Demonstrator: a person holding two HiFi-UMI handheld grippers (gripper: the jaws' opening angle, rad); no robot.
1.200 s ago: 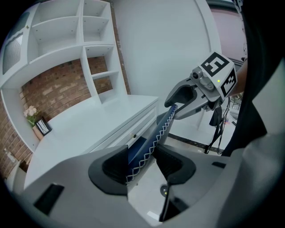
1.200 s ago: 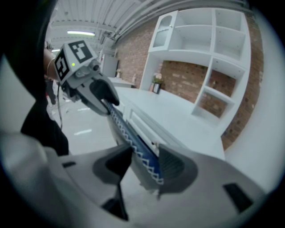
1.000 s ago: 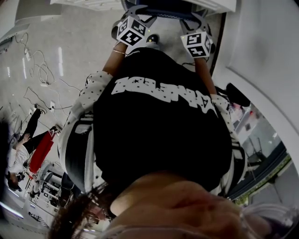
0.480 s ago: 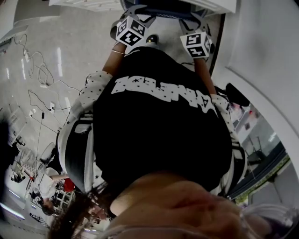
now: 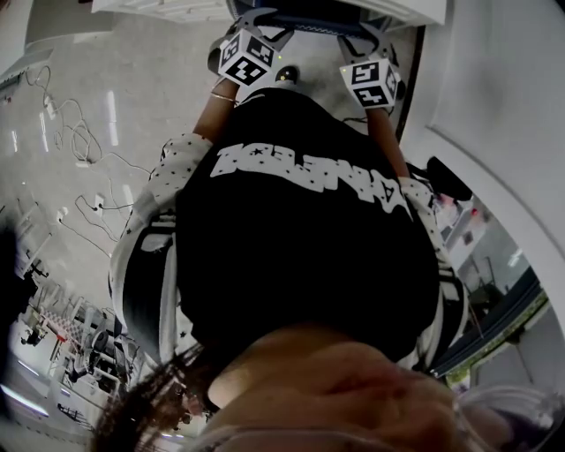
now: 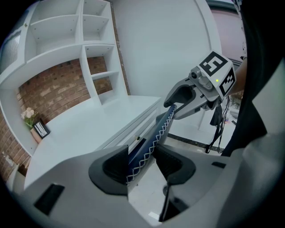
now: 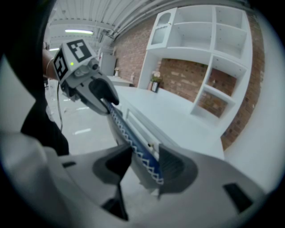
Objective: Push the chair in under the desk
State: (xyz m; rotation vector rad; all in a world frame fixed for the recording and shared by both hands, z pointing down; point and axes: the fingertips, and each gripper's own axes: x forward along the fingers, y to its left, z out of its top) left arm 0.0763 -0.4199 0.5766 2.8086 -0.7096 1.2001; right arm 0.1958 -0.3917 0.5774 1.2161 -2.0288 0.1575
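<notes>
in the head view the person's dark shirt fills the middle, and past it, at the top of the frame, the left hand-held gripper (image 5: 259, 21) and the right hand-held gripper (image 5: 371, 40) sit side by side on the dark blue chair back (image 5: 309, 11). the white front edge of the bench (image 5: 415, 11) is just beyond. the seat and legs are hidden, so i cannot tell how far under the chair already stands. in the left gripper view the jaws stand wide and pinch the stitched top edge of the chair back (image 6: 151, 138), which fills the gap from pad to pad. that edge runs away up and to the right, straight to the other hand-held gripper (image 6: 177, 103), and it lies roughly along the front edge of the bench (image 6: 89, 129). white shelves (image 6: 95, 67) and a brick wall (image 6: 49, 89) stand at the bench's far edge. in the right gripper view the grip is the same: the jaws are clamped on the blue edge (image 7: 131, 136), which runs up and to the left to the left hand-held gripper (image 7: 106, 99), with the bench (image 7: 178, 111) close on its far side. so the long axis of the chair back runs from hand to hand, across the line of push. the bench lies straight ahead of both hands, and neither hand looks nearer to it. by my reading the chair faces the bench, and an even push from both hands should keep it square to the front edge.
</notes>
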